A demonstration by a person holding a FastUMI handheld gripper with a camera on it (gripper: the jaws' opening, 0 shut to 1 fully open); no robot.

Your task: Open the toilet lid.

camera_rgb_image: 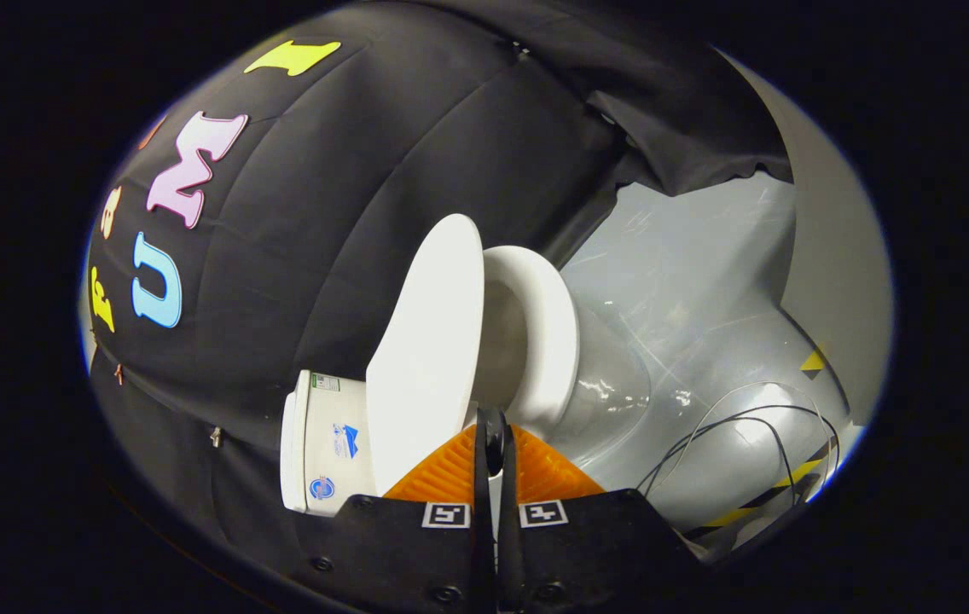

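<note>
1. Jaws of the gripper (491,443) stand nearly closed, with a thin slit between them and nothing pinched in it.
2. Just ahead of the jaws' tips is the lower edge of the toilet lid (429,358); whether the tips touch it I cannot tell.
3. That white lid is raised, standing clear of the seat, its broad face ahead and to the left of the jaws.
4. Right of the lid, just beyond the jaws, is the white toilet seat (548,333), ringing the open bowl (612,384).
5. Left of the jaws, behind the lid, is the white cistern (322,443), which carries small stickers.
6. Grey floor (706,281) spreads beyond and to the right of the bowl.
7. Thin dark and pale cables (740,426) loop over the floor to the right of the jaws.
8. Black cloth wall (348,188) hangs behind the toilet.
</note>
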